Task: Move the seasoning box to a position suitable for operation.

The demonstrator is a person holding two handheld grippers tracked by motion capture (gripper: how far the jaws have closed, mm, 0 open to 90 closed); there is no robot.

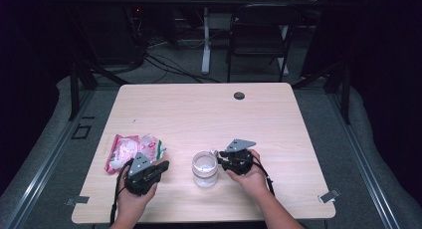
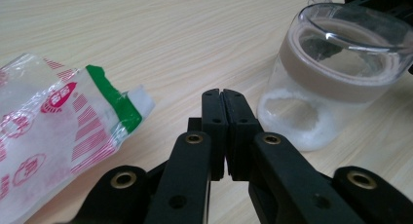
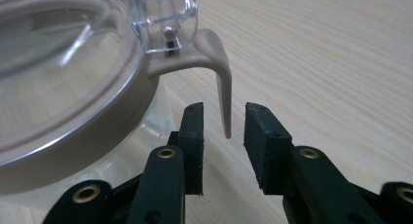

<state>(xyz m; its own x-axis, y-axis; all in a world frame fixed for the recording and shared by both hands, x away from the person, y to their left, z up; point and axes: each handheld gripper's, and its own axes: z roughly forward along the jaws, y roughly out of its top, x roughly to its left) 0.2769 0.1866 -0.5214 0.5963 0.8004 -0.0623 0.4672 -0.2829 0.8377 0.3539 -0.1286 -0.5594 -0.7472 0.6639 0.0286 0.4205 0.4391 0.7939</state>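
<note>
Near the front-left part of the table (image 1: 199,104) lies the plastic bag (image 1: 130,152), red and white print with a green strip, flat and already torn open at its top. I think it lies there because its contents are now in the jar. Just in front of it my left hand (image 1: 130,201) holds the left gripper (image 1: 161,167), whose jaws are pressed together with nothing between them — in the left gripper view they meet along one line. I keep it low and almost level, pointing toward the jar, my forearm coming in from the front edge.

The jar (image 1: 205,169) stands upright near the front edge, about the middle of it, between my two grippers. It is clear, with white powder (image 2: 292,121) at the bottom, a beige band under the rim, and a clear lid (image 2: 350,34) sitting on top.

On the right side of the jar is my right gripper (image 1: 220,162), held by my right hand (image 1: 251,176), also low and aimed at the jar from the side. Its jaws stand apart, and the beige latch tab (image 3: 224,95) of the lid hangs down in the gap, touching neither pad. My judgement is that the jaws are placed around this tab to work the clasp — whether to lock it or free it, I cannot tell.
</note>
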